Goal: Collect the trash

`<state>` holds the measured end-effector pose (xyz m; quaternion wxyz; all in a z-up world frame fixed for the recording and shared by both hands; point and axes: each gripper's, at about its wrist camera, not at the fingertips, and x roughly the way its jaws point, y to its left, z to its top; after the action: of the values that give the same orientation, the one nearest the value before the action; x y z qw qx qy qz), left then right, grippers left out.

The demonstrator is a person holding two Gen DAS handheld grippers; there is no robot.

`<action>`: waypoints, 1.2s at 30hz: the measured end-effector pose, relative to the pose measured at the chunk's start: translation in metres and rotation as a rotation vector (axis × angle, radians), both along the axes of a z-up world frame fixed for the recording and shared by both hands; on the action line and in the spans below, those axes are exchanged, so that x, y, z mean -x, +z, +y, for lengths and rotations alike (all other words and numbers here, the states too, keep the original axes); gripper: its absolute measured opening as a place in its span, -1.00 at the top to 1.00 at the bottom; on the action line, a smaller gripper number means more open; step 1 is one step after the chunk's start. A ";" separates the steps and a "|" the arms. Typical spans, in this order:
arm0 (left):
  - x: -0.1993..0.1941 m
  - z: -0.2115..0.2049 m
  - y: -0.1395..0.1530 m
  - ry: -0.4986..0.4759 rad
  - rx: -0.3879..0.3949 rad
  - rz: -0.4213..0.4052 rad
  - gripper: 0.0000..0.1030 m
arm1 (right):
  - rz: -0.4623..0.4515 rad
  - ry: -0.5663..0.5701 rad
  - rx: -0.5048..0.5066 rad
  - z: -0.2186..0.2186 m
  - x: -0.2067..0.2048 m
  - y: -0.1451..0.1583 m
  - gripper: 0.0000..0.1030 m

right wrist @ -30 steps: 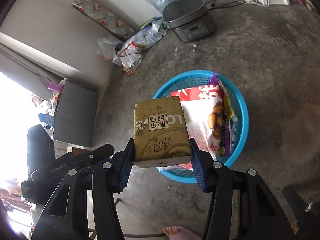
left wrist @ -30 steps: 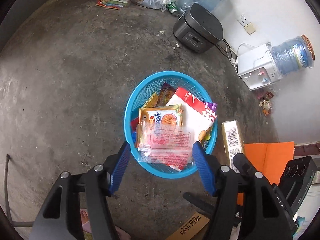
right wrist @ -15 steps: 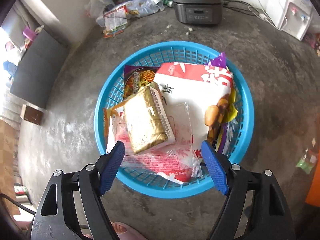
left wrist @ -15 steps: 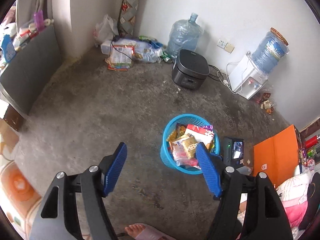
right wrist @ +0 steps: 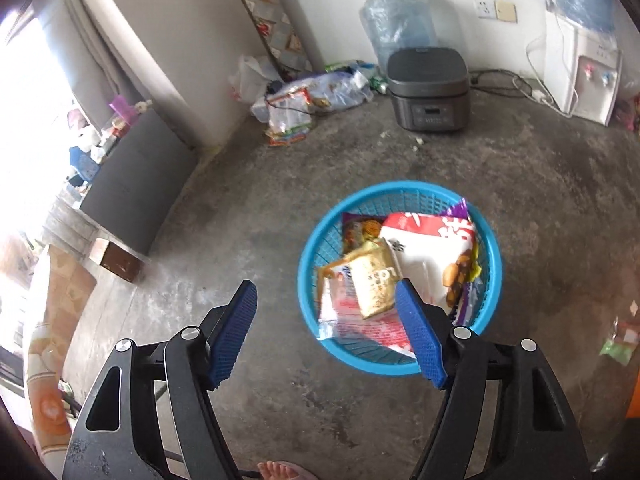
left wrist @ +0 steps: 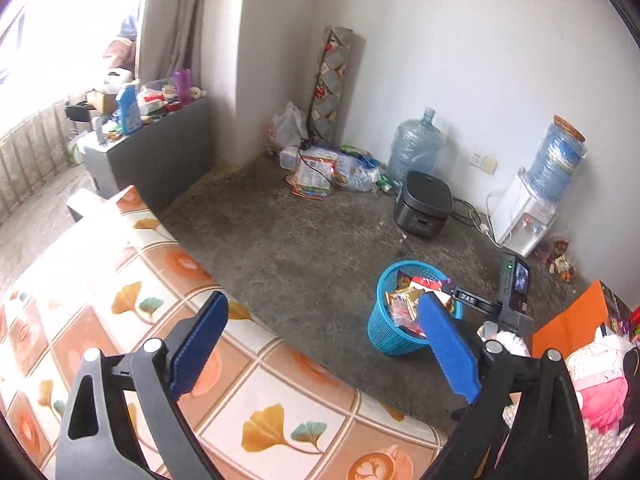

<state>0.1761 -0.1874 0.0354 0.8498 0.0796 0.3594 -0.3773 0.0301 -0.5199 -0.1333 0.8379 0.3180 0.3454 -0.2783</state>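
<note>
The gold packet (right wrist: 374, 282), clamped a second ago, is now found released in the blue basket (right wrist: 490, 248) atop other wrappers. The right gripper (right wrist: 326, 330) is empty, jaws closing. The left gripper (left wrist: 320, 350) is withdrawn high, jaws opening, nothing between. Remaining trash is indistinct at the far wall.

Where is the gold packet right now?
The gold packet lies in the blue basket on the floor, on top of the other wrappers, left of the white and red bag in the right wrist view.
</note>
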 end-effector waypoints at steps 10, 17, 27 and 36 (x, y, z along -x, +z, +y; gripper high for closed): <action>0.067 0.072 0.037 0.220 0.024 -0.096 -0.89 | -0.217 0.227 0.180 0.109 0.014 0.115 -0.52; 0.110 0.112 0.034 0.417 -0.049 -0.177 -0.89 | -0.339 0.347 0.328 0.173 0.024 0.173 -0.83; 0.153 0.174 -0.001 0.706 -0.110 -0.122 -0.89 | -0.367 0.482 0.434 0.257 0.037 0.190 -0.85; 0.147 0.191 -0.041 0.829 -0.096 0.110 -0.89 | -0.051 0.728 0.392 0.296 0.024 0.145 -0.84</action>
<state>0.0290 0.0032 -0.0051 0.9046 -0.0527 0.4230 0.0101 0.0057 -0.2238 0.0113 0.9346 0.0163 0.3550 -0.0163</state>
